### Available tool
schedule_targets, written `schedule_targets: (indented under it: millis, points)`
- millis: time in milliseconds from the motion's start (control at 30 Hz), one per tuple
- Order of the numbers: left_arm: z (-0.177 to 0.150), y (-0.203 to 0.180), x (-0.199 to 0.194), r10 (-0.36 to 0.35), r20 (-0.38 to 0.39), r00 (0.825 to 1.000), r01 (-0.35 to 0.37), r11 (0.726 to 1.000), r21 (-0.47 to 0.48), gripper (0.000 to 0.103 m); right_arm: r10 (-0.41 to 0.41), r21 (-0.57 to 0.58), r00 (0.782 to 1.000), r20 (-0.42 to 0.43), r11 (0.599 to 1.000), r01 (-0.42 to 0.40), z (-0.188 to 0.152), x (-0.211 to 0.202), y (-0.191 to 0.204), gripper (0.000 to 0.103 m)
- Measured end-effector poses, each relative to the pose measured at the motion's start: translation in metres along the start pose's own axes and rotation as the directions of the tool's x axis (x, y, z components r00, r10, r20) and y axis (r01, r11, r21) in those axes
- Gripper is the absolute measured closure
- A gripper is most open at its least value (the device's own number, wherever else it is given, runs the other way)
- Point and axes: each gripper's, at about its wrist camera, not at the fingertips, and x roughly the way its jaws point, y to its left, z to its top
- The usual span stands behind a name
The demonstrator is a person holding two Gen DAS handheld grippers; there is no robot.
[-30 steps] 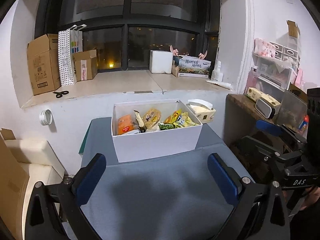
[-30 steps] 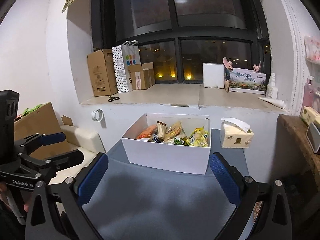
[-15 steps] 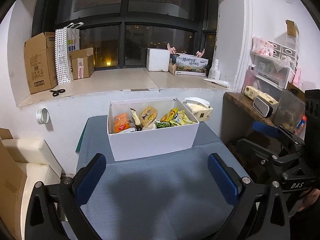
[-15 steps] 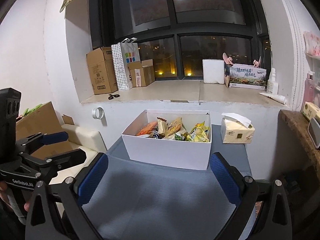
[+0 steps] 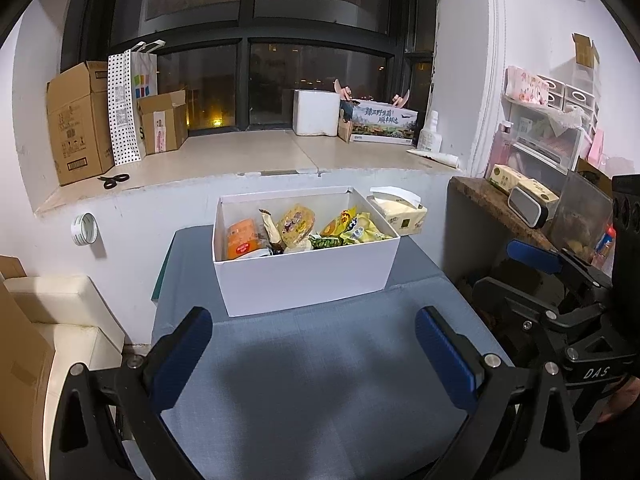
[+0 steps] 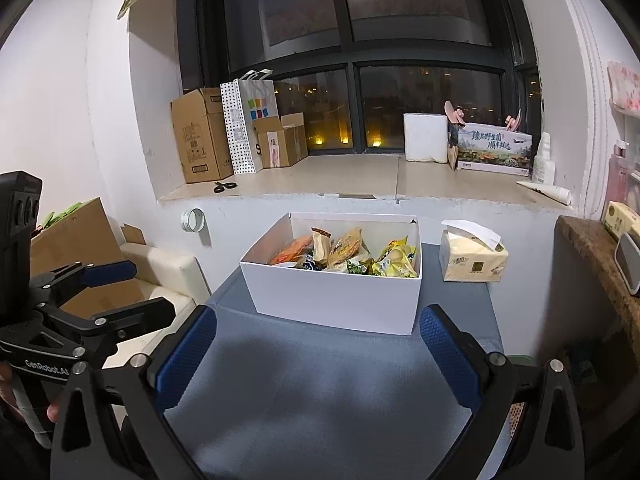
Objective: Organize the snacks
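Left tool (image 5: 316, 346): black angular frame, silver screw heads at the joints, fingers faced with blue textured pads (image 5: 446, 356). Right tool (image 6: 318, 354): same build, the other unit's frame lettered "GenRobot.AI" in white. A strip of bare skin shows at the frame's lower left edge.

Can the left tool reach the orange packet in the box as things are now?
Probably yes. The left tool is open and empty, the box has no lid, and the orange packet lies at the near left, on top of the other snacks.

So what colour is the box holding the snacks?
White, the box is plain inside and out; the left wrist view shows it best.
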Motion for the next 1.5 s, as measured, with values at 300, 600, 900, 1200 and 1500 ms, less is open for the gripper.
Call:
schedule_targets:
  millis: [300,600,900,1200,1500]
  points:
    - [-0.0007,-0.0003,0.0006,-0.001,-0.004,1.000,0.001,1.000,0.001,0.000,0.002,-0.009,1.000,-0.003,1.000,-0.002,-0.0012,-0.0009,0.0017,0.000]
    - [-0.0013,0.0001,0.0020,-0.002,-0.009,1.000,0.002,1.000,0.000,0.000,0.002,-0.010,1.000,-0.004,1.000,-0.003,-0.0014,-0.0009,0.0026,0.000]
    - [-0.0026,0.0005,0.0016,-0.003,-0.013,1.000,0.002,1.000,-0.008,0.000,0.004,-0.014,1.000,-0.011,1.000,-0.004,-0.0027,0.0005,0.0040,0.000]
    - [-0.0025,0.0003,0.0016,0.000,-0.013,1.000,0.000,1.000,-0.008,0.000,0.006,-0.016,1.000,-0.015,1.000,-0.006,-0.0037,0.0007,0.0037,0.000]
    - [-0.0034,-0.0003,0.0019,-0.005,-0.015,1.000,0.005,1.000,-0.006,0.000,-0.002,-0.003,1.000,-0.027,1.000,0.002,-0.0039,0.0026,0.0016,0.000]
